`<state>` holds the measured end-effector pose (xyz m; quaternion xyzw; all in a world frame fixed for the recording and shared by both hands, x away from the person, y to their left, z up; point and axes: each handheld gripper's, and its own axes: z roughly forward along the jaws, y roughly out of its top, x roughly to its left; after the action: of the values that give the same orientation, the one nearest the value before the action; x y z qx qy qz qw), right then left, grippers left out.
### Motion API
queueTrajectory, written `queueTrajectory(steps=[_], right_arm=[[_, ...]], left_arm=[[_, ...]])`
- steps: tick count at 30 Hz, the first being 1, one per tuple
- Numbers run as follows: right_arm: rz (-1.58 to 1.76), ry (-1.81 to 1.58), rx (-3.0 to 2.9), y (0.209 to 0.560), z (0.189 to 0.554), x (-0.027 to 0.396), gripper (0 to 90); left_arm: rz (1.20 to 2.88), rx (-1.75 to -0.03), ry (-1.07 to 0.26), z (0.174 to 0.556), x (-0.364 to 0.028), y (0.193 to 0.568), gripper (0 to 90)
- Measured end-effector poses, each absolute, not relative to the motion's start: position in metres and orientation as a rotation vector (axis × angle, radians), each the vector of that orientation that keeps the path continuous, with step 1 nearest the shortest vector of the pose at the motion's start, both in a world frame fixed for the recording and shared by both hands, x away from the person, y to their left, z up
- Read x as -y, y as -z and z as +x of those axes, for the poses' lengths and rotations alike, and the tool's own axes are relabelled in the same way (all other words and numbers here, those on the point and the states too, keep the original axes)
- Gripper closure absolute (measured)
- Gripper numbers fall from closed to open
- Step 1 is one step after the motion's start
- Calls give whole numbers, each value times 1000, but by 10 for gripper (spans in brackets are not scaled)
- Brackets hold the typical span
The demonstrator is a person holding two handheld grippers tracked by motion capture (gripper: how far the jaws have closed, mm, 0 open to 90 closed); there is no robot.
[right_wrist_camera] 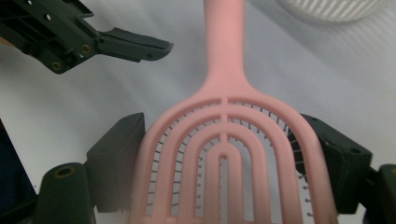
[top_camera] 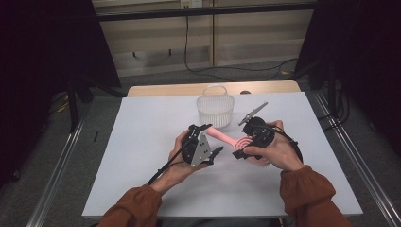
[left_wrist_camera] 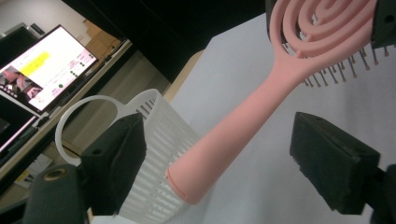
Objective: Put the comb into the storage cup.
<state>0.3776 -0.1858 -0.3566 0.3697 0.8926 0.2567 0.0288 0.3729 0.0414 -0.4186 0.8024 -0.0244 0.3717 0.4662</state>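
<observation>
Nearest the person, two hands in rust-orange sleeves each carry one claw above the white table (top_camera: 142, 156). The right claw (top_camera: 246, 149) is clenched on the head of a single pink hairbrush (top_camera: 227, 138): in the right gripper view its two black blocky pads (right_wrist_camera: 116, 158) press against both rims of the head, a detail the high view hides under the hand. That close view also gives the brush's make: smooth matte plastic, an open head of nested arches joined by a short central rib, thin dark bristles showing through the gaps, and a round tapering handle (right_wrist_camera: 223, 42) running away from the claw. The left claw (top_camera: 208, 142) stands released; its jaws have just been closing, and the left gripper view shows the handle's blunt rounded end (left_wrist_camera: 196, 177) lying between the two pads (left_wrist_camera: 119, 158) with clear gaps on both sides, touching neither. The high view cannot settle that gap, but it alone shows both claws facing each other across the brush. From the right gripper view, one dark finger of the left claw (right_wrist_camera: 135, 44) sits just beside the handle. Beyond the handle end stands one white plastic basket (top_camera: 215, 108), slotted all round with thin vertical ribs and a looped handle, close behind the left claw. Farther off, the left gripper view catches a lit monitor (left_wrist_camera: 44, 74) on a side bench.
</observation>
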Motion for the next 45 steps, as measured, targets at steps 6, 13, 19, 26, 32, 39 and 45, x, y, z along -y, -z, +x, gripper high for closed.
queueTrajectory(steps=[6, 13, 19, 26, 32, 39, 45], right_arm=[[1131, -795, -2773, 357, 377, 180, 205], [1120, -805, -2785, 356, 376, 177, 205], [1096, -809, -2807, 356, 376, 172, 205], [1084, -813, -2821, 355, 377, 167, 205], [1082, -819, -2826, 354, 378, 164, 205], [1096, -826, -2831, 354, 377, 163, 205], [1096, -832, -2839, 355, 377, 162, 205]], left_arm=[[1974, 170, -970, 365, -35, 417, 278], [2001, 255, -1033, 364, -33, 422, 344], [2007, 330, -1079, 361, -31, 427, 416], [1993, 388, -1101, 359, -29, 428, 500], [1984, 447, -1115, 358, -28, 429, 562], [1985, 476, -1111, 357, -27, 431, 632], [1991, 495, -1109, 358, -26, 434, 677]])
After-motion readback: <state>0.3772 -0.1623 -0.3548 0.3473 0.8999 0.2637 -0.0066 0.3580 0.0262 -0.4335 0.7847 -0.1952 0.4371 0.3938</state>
